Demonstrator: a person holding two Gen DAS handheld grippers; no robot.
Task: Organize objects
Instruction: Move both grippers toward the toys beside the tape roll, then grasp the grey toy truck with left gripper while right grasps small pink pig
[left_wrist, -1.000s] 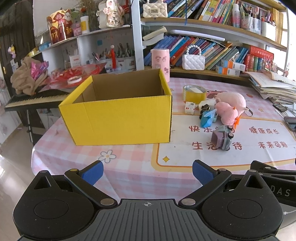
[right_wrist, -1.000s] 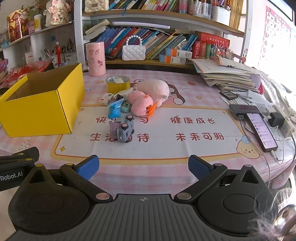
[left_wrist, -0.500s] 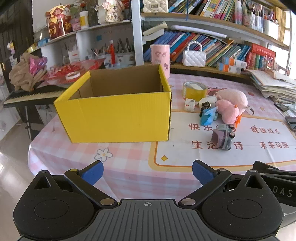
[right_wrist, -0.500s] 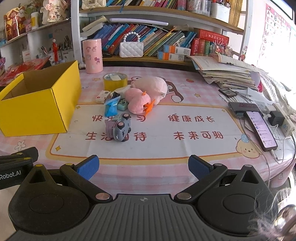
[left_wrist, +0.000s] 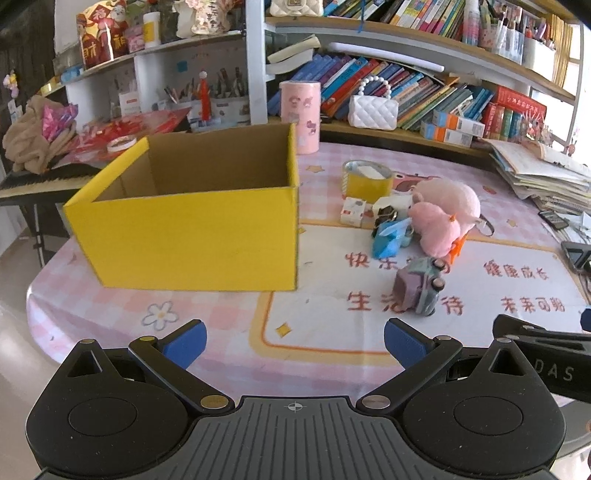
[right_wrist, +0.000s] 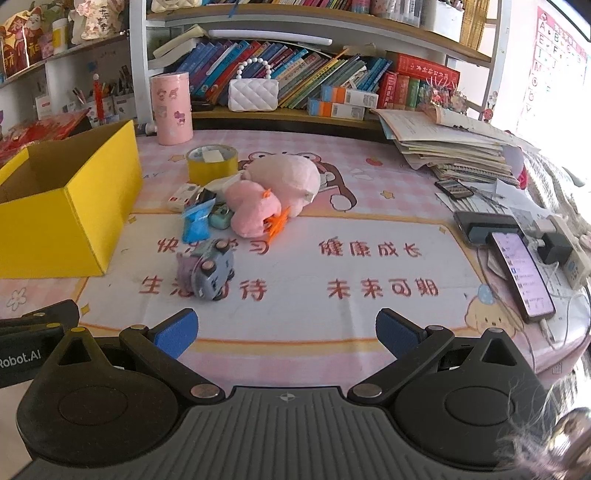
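Both tongs hang low over the near edge of the table, the left gripper (left_wrist: 293, 341) and the right gripper (right_wrist: 286, 328) alike spread wide with nothing between their blue pads; at the far left sits the yellow box (left_wrist: 192, 225), open-topped and, as far as its inside shows, bare; just right of it lies the little heap: a tape roll (right_wrist: 211, 163), a small white carton (right_wrist: 182, 196), a blue packet (right_wrist: 197, 225), two pink plush toys (right_wrist: 275, 192), and nearest, a grey toy car (right_wrist: 207, 271) on the printed mat (right_wrist: 332, 266); sorting looks not yet begun; I'd guess the car goes first, needing a forward reach and a close across its body.
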